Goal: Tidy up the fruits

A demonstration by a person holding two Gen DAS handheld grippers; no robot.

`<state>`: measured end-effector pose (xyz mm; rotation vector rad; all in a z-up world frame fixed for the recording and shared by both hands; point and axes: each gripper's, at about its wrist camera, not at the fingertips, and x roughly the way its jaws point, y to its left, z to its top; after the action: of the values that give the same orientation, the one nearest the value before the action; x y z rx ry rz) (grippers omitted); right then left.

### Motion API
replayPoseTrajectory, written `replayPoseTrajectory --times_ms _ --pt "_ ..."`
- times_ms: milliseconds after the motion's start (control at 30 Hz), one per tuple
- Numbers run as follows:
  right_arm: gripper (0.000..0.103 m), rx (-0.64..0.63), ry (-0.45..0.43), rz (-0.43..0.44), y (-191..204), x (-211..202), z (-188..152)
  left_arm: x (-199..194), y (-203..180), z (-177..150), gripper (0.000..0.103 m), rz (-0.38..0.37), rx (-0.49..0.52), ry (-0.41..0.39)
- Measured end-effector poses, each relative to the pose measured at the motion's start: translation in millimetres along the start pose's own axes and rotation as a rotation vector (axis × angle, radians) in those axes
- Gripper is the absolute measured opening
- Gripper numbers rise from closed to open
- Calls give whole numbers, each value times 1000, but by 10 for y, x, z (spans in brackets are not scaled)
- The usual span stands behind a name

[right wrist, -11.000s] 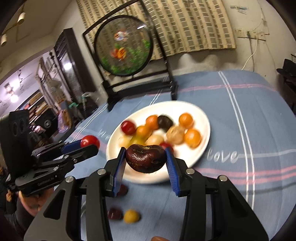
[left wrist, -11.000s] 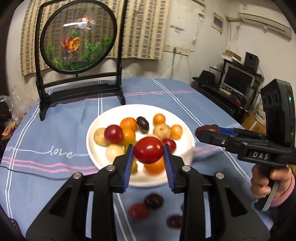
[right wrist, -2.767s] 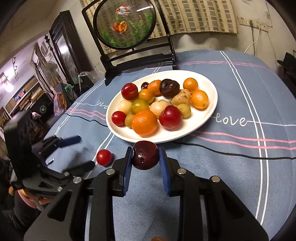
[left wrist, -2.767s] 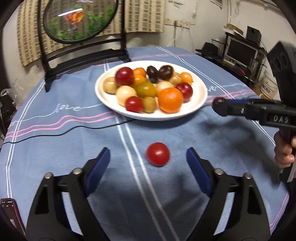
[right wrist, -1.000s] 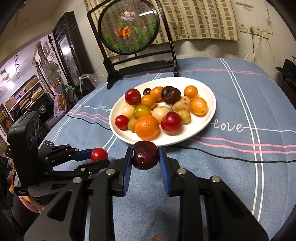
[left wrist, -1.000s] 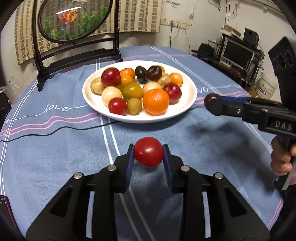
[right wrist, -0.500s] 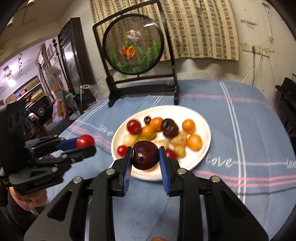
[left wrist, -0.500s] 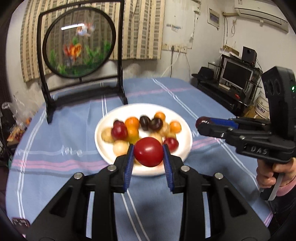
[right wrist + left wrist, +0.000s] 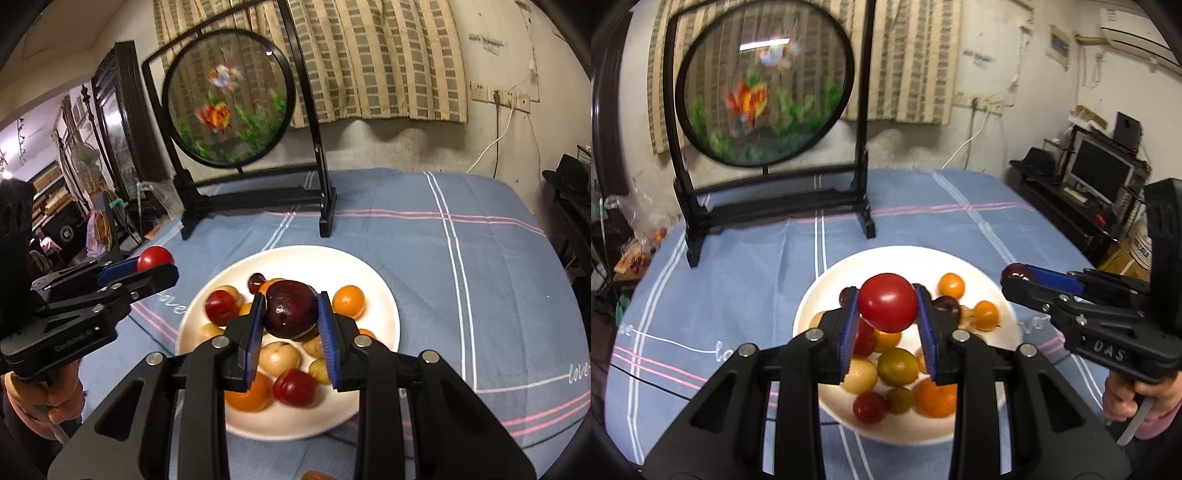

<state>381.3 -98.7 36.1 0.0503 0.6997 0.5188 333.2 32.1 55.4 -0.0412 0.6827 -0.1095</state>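
A white plate [image 9: 886,258] [image 9: 384,314] heaped with several red, orange, yellow and dark fruits sits mid-table on the blue striped cloth. My left gripper [image 9: 888,308] is shut on a red tomato [image 9: 887,306], held in the air over the plate. From the right wrist view that tomato [image 9: 155,257] shows at the left, beside the plate's edge. My right gripper [image 9: 291,314] is shut on a dark purple plum [image 9: 291,308] above the plate's middle. In the left wrist view the plum [image 9: 1015,273] peeks from the right gripper's tip at the plate's right rim.
A round painted screen on a black stand [image 9: 764,92] [image 9: 229,99] stands on the table behind the plate. A hand [image 9: 1145,398] grips the right tool's handle. Shelves and a monitor [image 9: 1100,177] lie off the table to the right.
Both grippers have risen and moved forward over the plate, each keeping its fruit. The plate now lies beneath the fingers rather than ahead of them.
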Motion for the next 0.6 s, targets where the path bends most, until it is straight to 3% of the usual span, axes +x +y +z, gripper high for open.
replayPoseTrajectory --times_ms 233,300,333,367,600 --pt "30 -13 79 0 -34 457 -51 479 100 -100 33 46 -26 95" --pt "38 -12 87 9 -37 490 -51 478 97 -111 54 77 -14 84" --pt "44 -12 84 9 -34 478 -46 446 94 -108 70 93 -5 69" --pt "57 -13 80 5 -30 446 -45 389 78 -105 80 121 9 47" --pt "67 -37 34 14 77 -55 -120 -121 -59 -168 99 147 56 -8"
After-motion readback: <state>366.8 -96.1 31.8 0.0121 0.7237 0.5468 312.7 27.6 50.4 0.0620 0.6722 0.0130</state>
